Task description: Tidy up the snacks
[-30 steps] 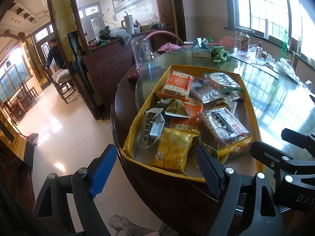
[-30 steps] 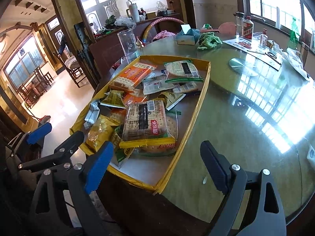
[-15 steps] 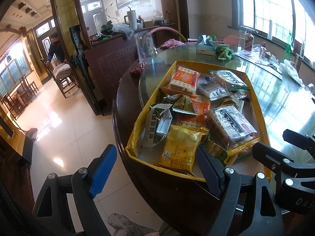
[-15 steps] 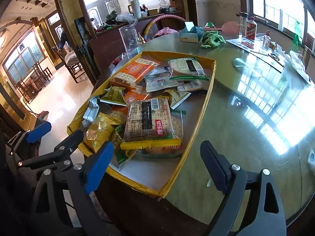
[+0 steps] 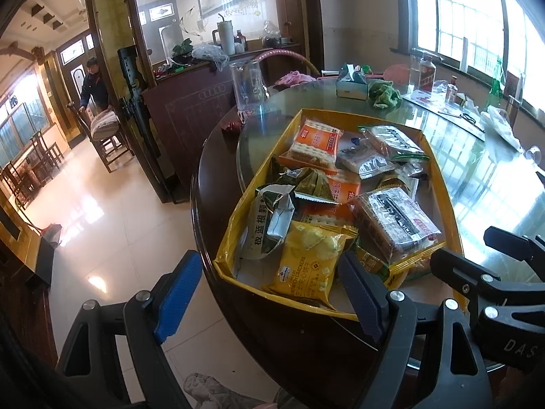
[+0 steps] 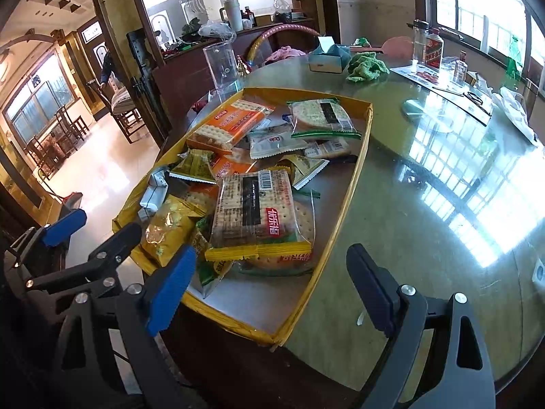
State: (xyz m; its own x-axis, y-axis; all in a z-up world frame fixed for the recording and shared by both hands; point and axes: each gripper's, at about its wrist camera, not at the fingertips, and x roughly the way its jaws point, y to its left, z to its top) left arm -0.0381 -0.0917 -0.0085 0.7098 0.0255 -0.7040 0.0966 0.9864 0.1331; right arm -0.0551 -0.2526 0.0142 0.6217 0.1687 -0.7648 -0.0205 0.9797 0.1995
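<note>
A shallow yellow cardboard tray sits near the round table's edge, heaped with several snack packets. A yellow cracker bag lies at its near end beside a clear cracker pack with yellow trim. An orange cracker pack lies at the far end. My left gripper hangs open in front of the tray's near edge, holding nothing. My right gripper is open over the tray's near right corner, also empty.
The glass-topped round table carries a tissue box, a green cloth, bottles and a clear plastic jug. Tiled floor lies left of the table. A person stands by a chair far off.
Both grippers have eased closer to the tray, which looms a little larger. Both stay open and the packets have not moved.
</note>
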